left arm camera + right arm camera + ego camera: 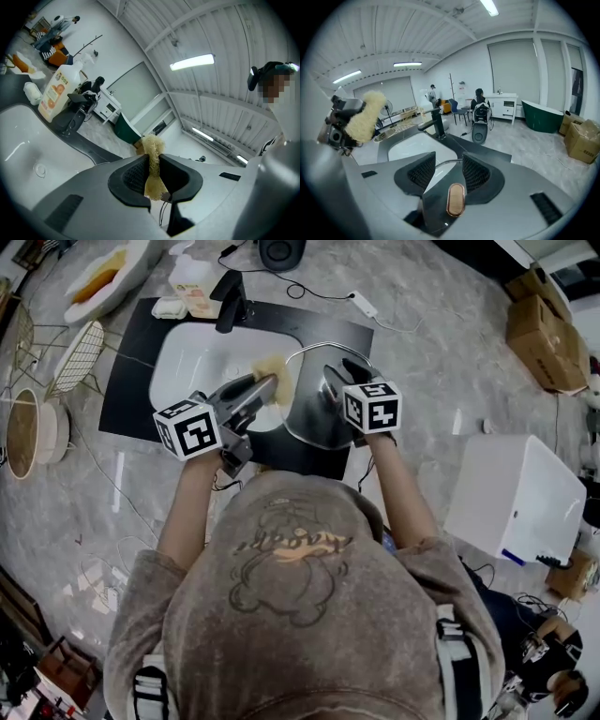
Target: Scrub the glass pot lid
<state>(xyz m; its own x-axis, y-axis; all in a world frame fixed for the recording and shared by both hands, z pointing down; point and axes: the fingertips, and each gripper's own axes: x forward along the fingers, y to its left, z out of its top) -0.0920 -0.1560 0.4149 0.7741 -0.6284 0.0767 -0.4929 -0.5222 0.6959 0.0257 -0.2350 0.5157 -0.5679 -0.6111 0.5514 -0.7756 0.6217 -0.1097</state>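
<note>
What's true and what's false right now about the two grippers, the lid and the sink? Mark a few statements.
The left gripper is shut on a fibrous scrubber. True.
The glass pot lid lies flat in the sink. False: the right gripper holds it raised, on edge.
A detergent bottle stands beside the faucet. True.
The faucet is running. False: no water shows.
</note>
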